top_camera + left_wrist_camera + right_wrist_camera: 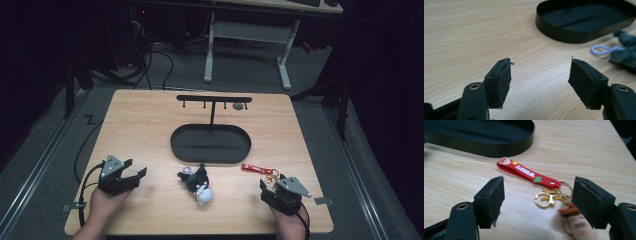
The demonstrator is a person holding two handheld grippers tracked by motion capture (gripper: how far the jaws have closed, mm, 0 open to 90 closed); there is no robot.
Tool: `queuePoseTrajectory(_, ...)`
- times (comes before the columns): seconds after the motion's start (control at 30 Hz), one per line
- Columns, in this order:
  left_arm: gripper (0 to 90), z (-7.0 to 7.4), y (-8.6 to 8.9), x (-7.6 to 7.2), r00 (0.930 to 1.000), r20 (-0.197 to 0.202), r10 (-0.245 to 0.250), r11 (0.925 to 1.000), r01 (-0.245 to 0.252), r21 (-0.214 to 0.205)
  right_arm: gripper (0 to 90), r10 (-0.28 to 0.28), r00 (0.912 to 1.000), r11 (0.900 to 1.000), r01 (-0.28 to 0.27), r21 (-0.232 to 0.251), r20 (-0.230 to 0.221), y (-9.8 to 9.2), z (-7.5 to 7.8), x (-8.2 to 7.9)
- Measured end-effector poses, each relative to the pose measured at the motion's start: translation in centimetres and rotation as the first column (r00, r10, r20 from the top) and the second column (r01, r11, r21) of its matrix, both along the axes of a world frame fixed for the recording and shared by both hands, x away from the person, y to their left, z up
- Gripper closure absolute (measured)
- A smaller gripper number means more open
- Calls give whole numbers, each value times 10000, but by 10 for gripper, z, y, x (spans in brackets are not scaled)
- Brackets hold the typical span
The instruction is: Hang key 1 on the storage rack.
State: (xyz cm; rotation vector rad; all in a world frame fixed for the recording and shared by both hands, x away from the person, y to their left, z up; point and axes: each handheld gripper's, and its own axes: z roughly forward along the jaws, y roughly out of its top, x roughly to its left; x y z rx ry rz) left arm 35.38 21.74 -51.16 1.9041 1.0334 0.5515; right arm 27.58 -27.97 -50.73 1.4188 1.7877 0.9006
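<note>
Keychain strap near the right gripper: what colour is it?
Red, with white lettering and small star and green motifs; the keychain strap shows best in the right gripper view.

High view: mounted above the near edge, facing forward and down over the whole tabletop [150,130]. Left gripper view: low, close to the wood, black tray [574,35] at upper right. Right gripper view: equally low, same tray [499,147] at upper left.

I see a pale wooden surface [150,125], a black oval tray [210,144] at its middle, a black T-shaped hook rack [214,99] rising from the tray; beyond it, a white-legged desk [250,35] on grey floor [45,165]
</note>
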Motion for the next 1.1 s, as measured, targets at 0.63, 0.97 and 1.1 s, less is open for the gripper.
queuePoseTrajectory(0.63,345,-5,-16,-3,9987,-132,-488,9968,495,629,184,479,9987,9983,-473,326,-184,-8,-7,4)
queuePoseTrajectory(0.97,331,-7,-17,-3,9987,-131,-494,9954,503,813,166,610,9978,9972,-598,458,-242,-6,-7,6)
queuePoseTrajectory(1.1,327,-7,-17,-3,9981,-212,-575,9935,593,971,169,716,9952,9951,-666,736,-671,-3,-6,7)
